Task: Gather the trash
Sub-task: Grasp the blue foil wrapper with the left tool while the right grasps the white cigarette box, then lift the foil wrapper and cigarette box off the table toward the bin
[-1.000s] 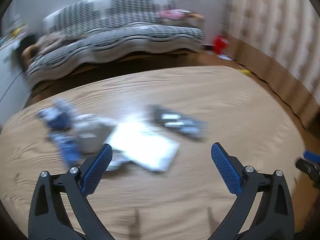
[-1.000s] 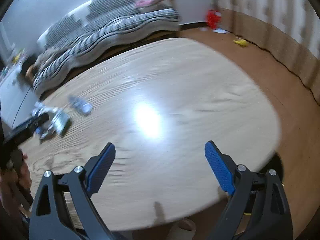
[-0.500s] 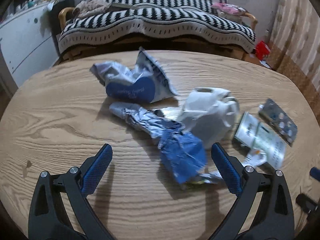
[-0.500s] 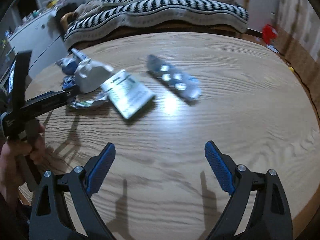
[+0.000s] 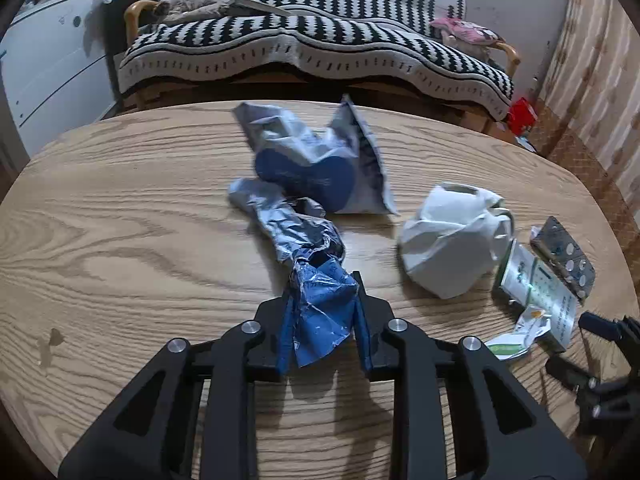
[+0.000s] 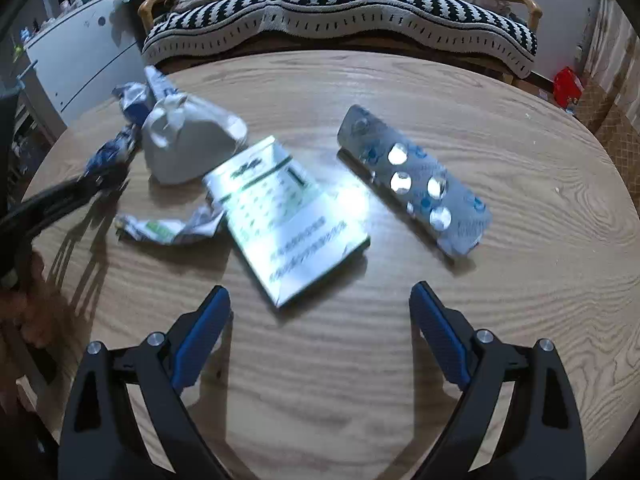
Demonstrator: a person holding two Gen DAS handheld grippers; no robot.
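Our left gripper (image 5: 322, 316) is closing on the blue wrapper (image 5: 320, 304).
Our right gripper (image 6: 320, 332) gapes, tilted down over bare table (image 6: 520, 300) near the leaflet (image 6: 288, 216).

Print on the glossy leaflet (image 6: 288, 216) is too blurred to read

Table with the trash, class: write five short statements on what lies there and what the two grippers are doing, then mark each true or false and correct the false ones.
1. The left gripper is closing on the blue foil wrapper. True.
2. The right gripper holds the blister pack. False: it is open and empty.
3. The crumpled white paper lies on the wooden table. True.
4. The flat printed packet stands upright. False: it lies flat.
5. The blister pack is on the floor. False: it is on the table.
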